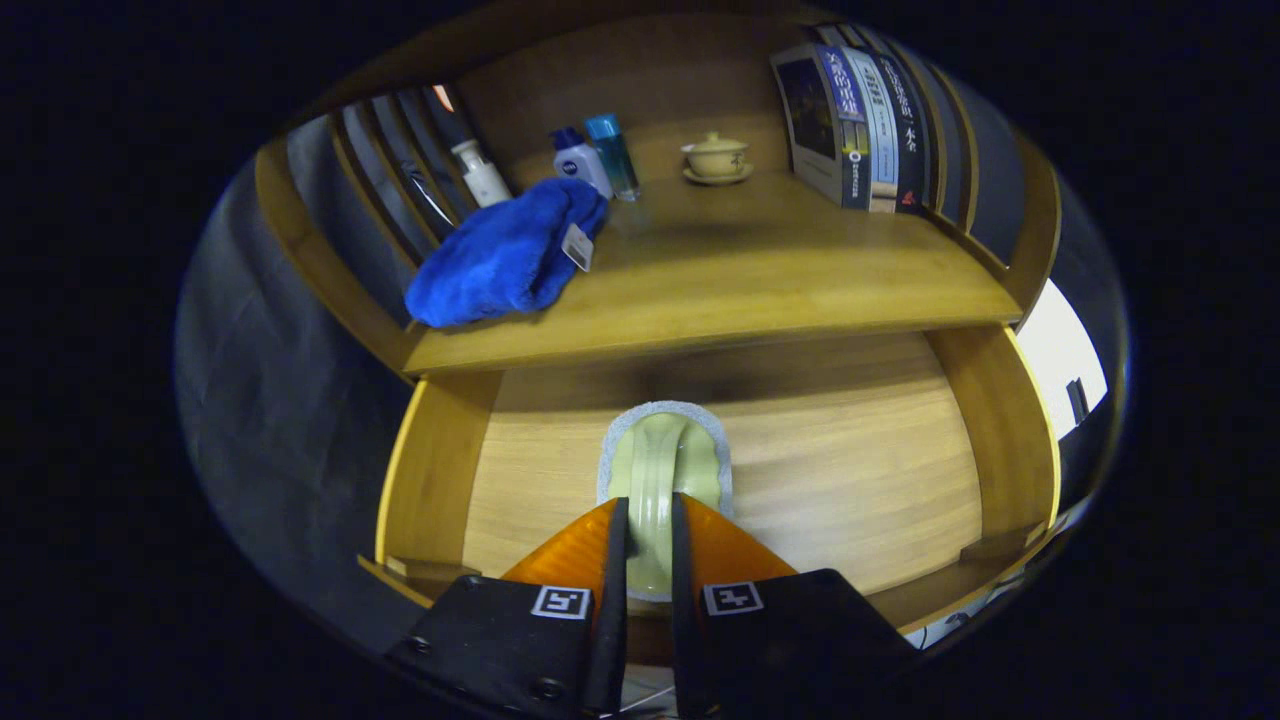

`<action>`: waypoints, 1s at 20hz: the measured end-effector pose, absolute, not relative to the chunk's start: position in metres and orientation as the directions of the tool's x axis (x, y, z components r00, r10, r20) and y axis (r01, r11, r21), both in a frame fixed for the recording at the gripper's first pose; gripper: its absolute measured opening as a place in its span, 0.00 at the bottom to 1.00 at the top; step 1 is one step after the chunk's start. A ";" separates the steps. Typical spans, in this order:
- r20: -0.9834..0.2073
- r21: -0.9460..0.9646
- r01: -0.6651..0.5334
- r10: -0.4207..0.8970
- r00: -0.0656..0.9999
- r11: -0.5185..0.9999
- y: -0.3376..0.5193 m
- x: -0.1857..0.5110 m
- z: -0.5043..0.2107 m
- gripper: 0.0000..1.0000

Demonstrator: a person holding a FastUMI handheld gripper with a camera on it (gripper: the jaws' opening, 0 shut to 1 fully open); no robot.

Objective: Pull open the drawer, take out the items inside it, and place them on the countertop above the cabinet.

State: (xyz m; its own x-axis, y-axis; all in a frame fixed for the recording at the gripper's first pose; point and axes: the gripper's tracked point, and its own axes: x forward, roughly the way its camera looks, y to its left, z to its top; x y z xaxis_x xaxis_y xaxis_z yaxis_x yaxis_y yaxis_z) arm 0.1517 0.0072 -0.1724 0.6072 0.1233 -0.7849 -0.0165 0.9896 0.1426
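Gripper (648, 545) clamped narrow on green drawer handle (662, 470); smooth handle could slip out if pull goes off-axis.

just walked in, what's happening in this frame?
The handheld gripper has its jaws closed on the ridge of a pale green scrubbing pad with a grey base, over the open wooden drawer. On the countertop above sit a blue cloth, two small bottles, a lidded cup on a saucer and a row of books. The pad has not yet reached the countertop.
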 end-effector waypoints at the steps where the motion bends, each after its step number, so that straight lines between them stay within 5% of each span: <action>1: -0.758 0.108 -0.037 0.107 0.644 0.993 0.004 0.153 -0.156 0.28; 9: -0.375 -0.280 -0.074 -0.038 0.926 0.957 -0.027 0.267 -0.023 0.27; 20: -0.639 0.007 -0.038 0.033 0.768 0.999 -0.041 0.332 -0.117 0.28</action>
